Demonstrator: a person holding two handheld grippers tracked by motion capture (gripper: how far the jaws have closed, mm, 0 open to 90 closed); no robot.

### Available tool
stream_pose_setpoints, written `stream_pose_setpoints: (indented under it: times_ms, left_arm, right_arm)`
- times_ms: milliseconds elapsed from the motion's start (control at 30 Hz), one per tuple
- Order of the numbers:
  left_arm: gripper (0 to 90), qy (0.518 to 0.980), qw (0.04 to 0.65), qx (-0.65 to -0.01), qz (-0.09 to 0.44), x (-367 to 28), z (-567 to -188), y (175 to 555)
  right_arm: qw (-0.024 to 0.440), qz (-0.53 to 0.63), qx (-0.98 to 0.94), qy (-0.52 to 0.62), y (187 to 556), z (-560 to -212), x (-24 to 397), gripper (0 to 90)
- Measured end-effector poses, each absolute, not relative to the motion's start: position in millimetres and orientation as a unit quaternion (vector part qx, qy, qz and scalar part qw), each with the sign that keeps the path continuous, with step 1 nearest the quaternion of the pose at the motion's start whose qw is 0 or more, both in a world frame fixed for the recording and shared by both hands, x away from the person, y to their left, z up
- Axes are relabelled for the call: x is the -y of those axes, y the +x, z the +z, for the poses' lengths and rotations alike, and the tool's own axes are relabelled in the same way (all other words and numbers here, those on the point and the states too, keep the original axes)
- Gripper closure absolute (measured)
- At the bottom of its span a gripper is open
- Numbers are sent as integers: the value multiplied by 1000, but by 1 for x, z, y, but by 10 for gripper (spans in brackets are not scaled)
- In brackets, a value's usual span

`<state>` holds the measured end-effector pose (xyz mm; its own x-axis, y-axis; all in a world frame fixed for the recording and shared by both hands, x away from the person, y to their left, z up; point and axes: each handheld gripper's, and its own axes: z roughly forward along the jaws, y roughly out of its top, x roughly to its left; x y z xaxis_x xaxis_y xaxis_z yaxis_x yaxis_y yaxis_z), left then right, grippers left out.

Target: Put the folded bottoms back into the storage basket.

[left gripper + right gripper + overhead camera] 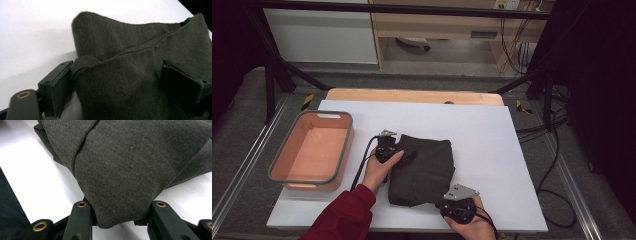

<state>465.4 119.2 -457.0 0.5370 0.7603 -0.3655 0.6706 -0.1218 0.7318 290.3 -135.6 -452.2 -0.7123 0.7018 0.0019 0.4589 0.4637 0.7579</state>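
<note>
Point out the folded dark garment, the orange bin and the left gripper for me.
folded dark garment [424, 167]: high view, middle of its top layer.
orange bin [346, 145]: high view, grey rim on its right wall.
left gripper [393, 152]: high view, between its fingertips at the garment's left edge.

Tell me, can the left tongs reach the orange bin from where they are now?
Probably yes. The left tongs sit at the left edge of the dark folded cloth, and only bare white table lies between them and the orange bin. The cloth lies between their jaws.
</note>
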Motion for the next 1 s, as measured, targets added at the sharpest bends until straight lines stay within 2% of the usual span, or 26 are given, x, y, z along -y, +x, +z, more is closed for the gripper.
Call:
stream_pose_setpoints:
  times_ms: [167,267,333,367,400,433,533,633,800,1000]
  left_arm:
    - [135,745,461,-481,37,-121,-458,467]
    - [188,745,466,-476,31,-122,-459,468]
    - [291,740,477,-473,16,-123,-459,469]
    - [291,740,481,-470,12,-124,-459,469]
    - [340,740,483,-468,12,-124,-459,469]
    - [464,738,487,-467,9,-125,-458,469]
    - [630,734,494,-466,8,-125,-454,469]
    - [727,736,494,-462,16,-124,-452,467]
    - [779,739,495,-456,35,-123,-443,462]
    - [789,739,506,-441,61,-120,-422,455]
  right_arm:
    - [156,387,-840,346,290,-453,135,668]
    - [156,387,-841,346,291,-453,135,669]
    - [155,386,-841,345,291,-452,135,668]
    - [155,386,-841,345,291,-452,135,668]
    - [155,386,-841,346,291,-452,135,669]
    - [155,386,-841,346,291,-453,135,669]
    - [156,386,-841,346,290,-453,135,670]
    - [159,384,-842,345,291,-452,135,678]
    - [171,385,-840,343,289,-449,134,700]
    - [181,403,-829,342,288,-443,135,707]
